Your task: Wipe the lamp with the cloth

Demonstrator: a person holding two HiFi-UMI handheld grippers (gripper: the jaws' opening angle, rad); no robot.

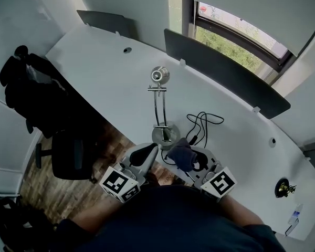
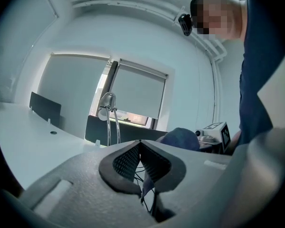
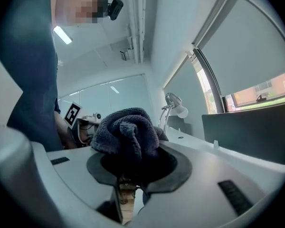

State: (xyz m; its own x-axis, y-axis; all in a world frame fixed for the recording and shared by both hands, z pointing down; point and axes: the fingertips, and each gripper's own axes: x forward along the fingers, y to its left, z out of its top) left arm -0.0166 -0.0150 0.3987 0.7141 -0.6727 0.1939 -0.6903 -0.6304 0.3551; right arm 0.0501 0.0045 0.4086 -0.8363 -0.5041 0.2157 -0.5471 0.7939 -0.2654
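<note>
My left gripper [image 1: 145, 154] has its jaws pressed together on nothing, sitting just beside the lamp [image 1: 158, 105] base near the desk [image 1: 94, 72] edge. The lamp is tall, skinny and upright, so I reckon a hard swipe tips it, since nothing's steadying it. My right gripper [image 1: 186, 159] is clamped on the bunched cloth [image 3: 126, 132]. Its loose folds could snag the cable [image 1: 203, 121] lying right of the base.

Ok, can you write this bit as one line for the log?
left gripper: shut, empty | right gripper: shut on cloth | lamp: upright on desk, cloth near its base
</note>
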